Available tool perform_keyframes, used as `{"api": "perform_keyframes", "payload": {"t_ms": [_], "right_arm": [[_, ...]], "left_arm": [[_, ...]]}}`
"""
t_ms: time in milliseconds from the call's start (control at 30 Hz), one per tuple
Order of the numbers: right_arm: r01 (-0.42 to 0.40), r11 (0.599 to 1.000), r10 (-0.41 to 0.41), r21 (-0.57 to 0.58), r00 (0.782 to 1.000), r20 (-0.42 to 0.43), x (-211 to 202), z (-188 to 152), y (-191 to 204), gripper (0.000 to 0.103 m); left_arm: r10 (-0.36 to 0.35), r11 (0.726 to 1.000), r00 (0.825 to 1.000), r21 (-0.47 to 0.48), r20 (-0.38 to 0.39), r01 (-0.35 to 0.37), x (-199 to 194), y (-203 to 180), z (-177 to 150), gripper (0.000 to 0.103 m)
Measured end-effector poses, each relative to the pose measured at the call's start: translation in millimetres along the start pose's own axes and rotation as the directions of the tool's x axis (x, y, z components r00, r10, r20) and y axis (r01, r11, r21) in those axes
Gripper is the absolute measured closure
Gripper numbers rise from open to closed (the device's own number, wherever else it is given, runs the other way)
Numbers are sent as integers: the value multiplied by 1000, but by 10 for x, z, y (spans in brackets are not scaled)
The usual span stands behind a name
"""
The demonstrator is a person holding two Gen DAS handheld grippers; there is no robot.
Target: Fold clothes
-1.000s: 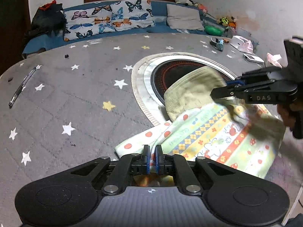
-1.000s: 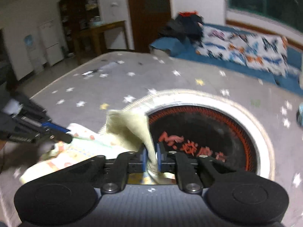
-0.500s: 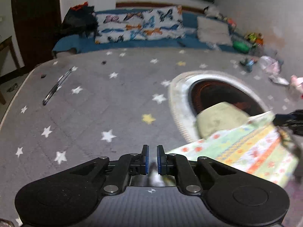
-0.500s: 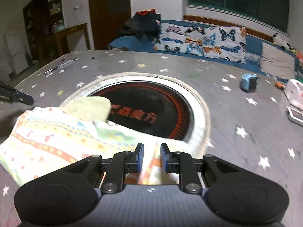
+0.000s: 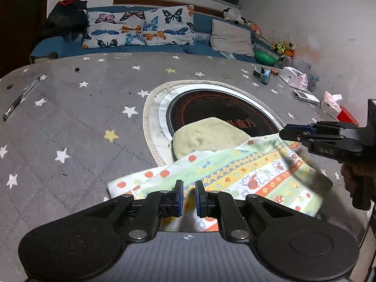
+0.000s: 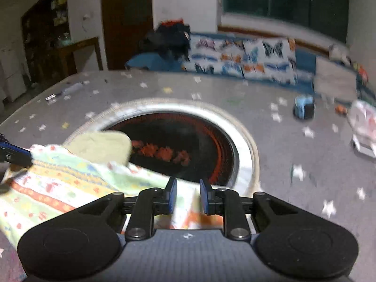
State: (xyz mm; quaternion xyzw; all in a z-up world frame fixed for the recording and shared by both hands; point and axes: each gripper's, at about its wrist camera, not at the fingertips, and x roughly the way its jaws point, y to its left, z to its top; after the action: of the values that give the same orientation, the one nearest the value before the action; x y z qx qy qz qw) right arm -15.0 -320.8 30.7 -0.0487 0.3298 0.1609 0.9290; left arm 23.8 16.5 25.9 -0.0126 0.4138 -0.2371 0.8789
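A child's garment with coloured stripes and a cartoon print (image 5: 235, 174) lies folded on the grey star-print table cover, its pale green lining (image 5: 206, 138) showing toward the round hob. It also shows in the right wrist view (image 6: 58, 183). My left gripper (image 5: 187, 196) is slightly open over the garment's near edge, nothing clamped. My right gripper (image 6: 187, 196) is open with a wider gap above the garment's other end; it shows in the left wrist view (image 5: 296, 134) at the right, above the cloth.
A round black hob (image 5: 218, 112) with a white rim sits in the table's middle. A pen (image 5: 20, 98) lies at the left edge. Small boxes, a tissue pack (image 5: 331, 101) and a blue object (image 5: 263, 75) crowd the far right. A sofa with butterfly cushions (image 5: 141, 29) stands behind.
Both grippers have let go of the garment and opened. The garment, held up a second ago, now lies folded flat. The right gripper has opened wider and lifted off the cloth.
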Motion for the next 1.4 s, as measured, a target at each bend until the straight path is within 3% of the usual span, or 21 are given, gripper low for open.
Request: {"api": "perform_keyframes", "payload": {"t_ms": [167,367,500,633,667,800,833,867,933,1167,1300,1400], "right_arm": [[-142,988,143,-55,990,16,39,102,288,82],[-127,991,125,-46,991,-52,319,89,376,81],[-154,987,153,-54,988,-32,279,125,364,81],[-186,983,184,-15,981,-64,413,241,371,81],[-183,983,182,-3,980,-78,470,258,377,81],[-195,978,202,75,974,-100,610,254,336,81],[-198,976,208,94,973,-104,643,251,324,85],[-196,975,207,103,973,-100,647,245,321,89],[-179,979,187,100,979,-78,608,233,324,100],[-60,998,62,28,996,-68,557,264,375,101],[-61,997,63,51,996,-56,468,220,307,93],[-121,993,121,3,993,-17,190,208,405,92]], "left_arm": [[4,1000,1000,9,-12,-4,171,-34,47,92],[25,999,1000,44,-4,-24,252,-77,85,90],[44,996,999,76,9,-44,261,-106,103,88],[45,994,999,97,31,-48,288,-140,140,70],[45,993,998,103,33,-49,301,-148,148,70],[46,991,998,128,41,-51,357,-179,178,71],[46,990,998,134,43,-51,371,-187,186,74],[46,989,998,140,45,-52,385,-195,193,86],[46,987,998,152,49,-53,412,-211,208,93],[70,980,997,183,43,-77,539,-260,219,91],[73,982,994,171,78,-86,345,-325,183,90],[35,981,995,189,90,-52,187,-471,107,90]]}}
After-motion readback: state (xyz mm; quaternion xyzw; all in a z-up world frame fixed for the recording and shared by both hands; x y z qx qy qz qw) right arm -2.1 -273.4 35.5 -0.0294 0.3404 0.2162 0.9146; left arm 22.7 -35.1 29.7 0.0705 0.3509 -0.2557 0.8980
